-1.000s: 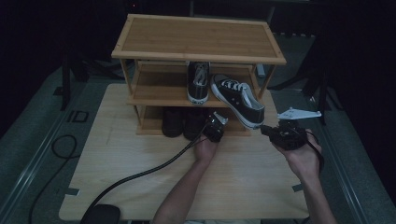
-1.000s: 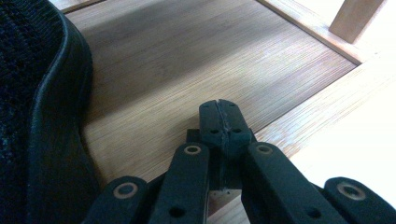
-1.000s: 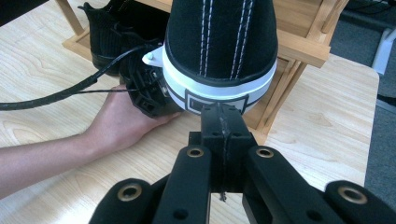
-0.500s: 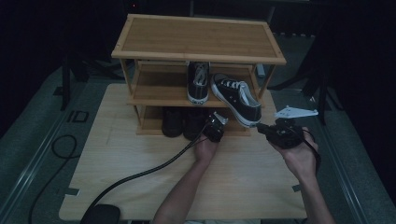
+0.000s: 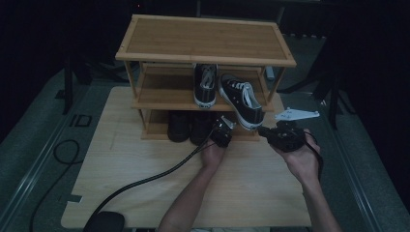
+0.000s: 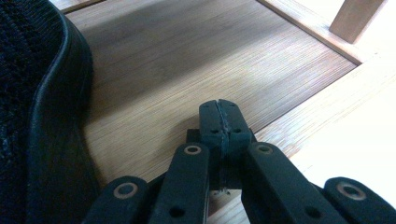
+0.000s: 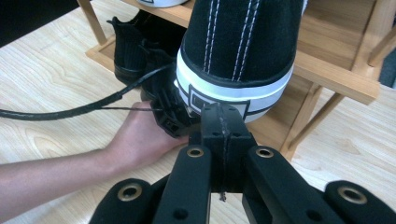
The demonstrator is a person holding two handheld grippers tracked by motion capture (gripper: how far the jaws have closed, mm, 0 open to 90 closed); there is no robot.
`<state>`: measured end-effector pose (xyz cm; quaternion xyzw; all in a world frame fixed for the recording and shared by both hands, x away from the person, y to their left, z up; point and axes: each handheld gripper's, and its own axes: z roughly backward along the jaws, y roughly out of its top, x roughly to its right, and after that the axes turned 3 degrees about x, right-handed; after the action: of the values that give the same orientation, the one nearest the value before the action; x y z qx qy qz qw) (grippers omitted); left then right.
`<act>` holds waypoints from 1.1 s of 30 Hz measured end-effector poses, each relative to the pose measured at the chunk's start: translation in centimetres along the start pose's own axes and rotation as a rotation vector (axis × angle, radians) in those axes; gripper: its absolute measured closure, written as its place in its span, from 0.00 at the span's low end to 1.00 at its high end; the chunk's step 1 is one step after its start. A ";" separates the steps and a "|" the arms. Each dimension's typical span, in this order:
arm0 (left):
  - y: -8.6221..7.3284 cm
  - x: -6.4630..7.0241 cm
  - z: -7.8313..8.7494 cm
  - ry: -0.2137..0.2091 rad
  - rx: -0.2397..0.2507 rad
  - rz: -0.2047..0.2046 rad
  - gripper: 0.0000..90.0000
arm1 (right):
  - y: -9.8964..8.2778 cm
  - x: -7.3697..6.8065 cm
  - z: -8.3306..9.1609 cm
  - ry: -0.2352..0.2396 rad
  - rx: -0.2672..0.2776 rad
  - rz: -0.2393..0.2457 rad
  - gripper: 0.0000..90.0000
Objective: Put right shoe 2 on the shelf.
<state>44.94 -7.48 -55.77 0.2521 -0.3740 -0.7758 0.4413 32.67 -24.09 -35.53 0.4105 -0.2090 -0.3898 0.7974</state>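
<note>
A wooden shoe rack (image 5: 203, 46) stands at the far edge of the table (image 5: 145, 183). A black and white sneaker (image 5: 241, 100) sits on the rack's middle shelf near the right end. Its heel sticks out past the front edge of that shelf. Beside it, deeper in, stands a second sneaker (image 5: 205, 84). On the bottom shelf, two dark shoes (image 5: 188, 126) rest near the middle.

The left gripper (image 5: 221, 133) is low at the front edge of the bottom shelf, just right of the dark shoes. Its jaws are pressed together with nothing between them. In the left gripper view the shelf board ahead of the jaws is bare wood, with one dark shoe (image 6: 42, 116) close on the left.

The right gripper (image 5: 275, 135) hovers just in front of the sticking-out heel, near the rack's right front post. Its jaws are closed too and hold nothing. In the right gripper view the tips look very close to the white heel (image 7: 233, 93), maybe touching, but it is hard to tell.

The near half of the table is open, with just a black cable (image 5: 145, 181) lying across it.

Compared with a second ago, the right gripper has slid a little to the left, toward the heel. The left gripper and all the shoes are in the same spots.
</note>
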 end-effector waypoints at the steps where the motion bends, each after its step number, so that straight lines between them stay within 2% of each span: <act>1: 0.0 0.0 0.0 -0.001 0.000 0.000 1.00 | 0.0 0.0 0.0 0.002 0.002 0.002 1.00; 33: 0.0 0.0 0.0 -0.003 -0.001 0.002 1.00 | 1.0 -1.2 -1.3 0.052 0.003 0.023 1.00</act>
<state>44.94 -7.47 -55.76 0.2506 -0.3746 -0.7759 0.4414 33.24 -22.10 -35.48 0.4194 -0.1937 -0.3693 0.8064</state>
